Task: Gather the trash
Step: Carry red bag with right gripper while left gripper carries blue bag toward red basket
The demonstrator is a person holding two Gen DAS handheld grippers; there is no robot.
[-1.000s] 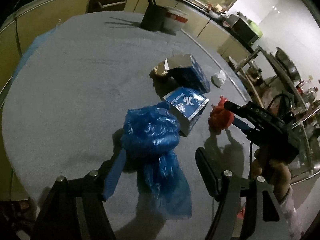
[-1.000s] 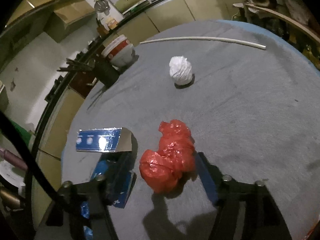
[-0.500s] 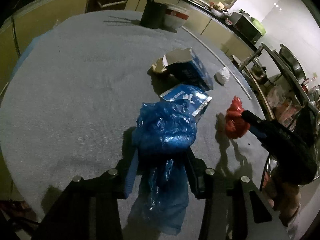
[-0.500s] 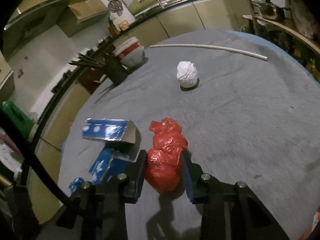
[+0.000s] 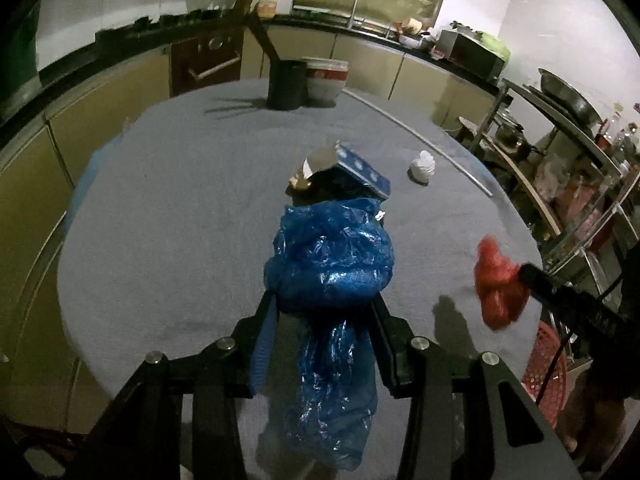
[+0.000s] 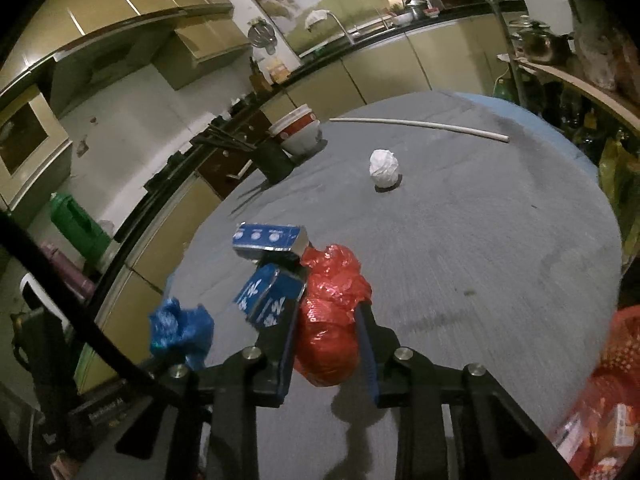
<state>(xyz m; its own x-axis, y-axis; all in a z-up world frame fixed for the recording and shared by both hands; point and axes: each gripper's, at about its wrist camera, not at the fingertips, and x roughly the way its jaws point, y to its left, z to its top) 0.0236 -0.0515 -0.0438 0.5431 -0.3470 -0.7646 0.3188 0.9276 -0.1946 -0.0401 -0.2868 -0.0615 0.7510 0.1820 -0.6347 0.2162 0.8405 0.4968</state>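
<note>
A crumpled blue plastic bag [image 5: 328,264] hangs above the grey table [image 5: 180,200] with my left gripper [image 5: 322,300] shut on it; its tail droops between the arms. My right gripper [image 6: 329,320] is closing tight on a red plastic bag [image 6: 332,276], pads pressing both sides, lifted off the table. That red bag [image 5: 498,284] shows at the right in the left wrist view, and the blue bag [image 6: 180,330] at the lower left in the right wrist view. Two blue cartons [image 6: 270,236] [image 6: 272,298] and a white paper ball [image 6: 384,168] lie on the table.
A black utensil holder [image 5: 286,86] and a white bowl [image 5: 326,80] stand at the far edge. A thin white rod [image 6: 420,124] lies along the far right rim. A red mesh basket [image 5: 546,364] sits below the table's right side. Shelves with pots flank the right.
Both grippers closed on their bags and lifted them: left on the blue bag, right on the red one. Both views pulled back and up from the table.
</note>
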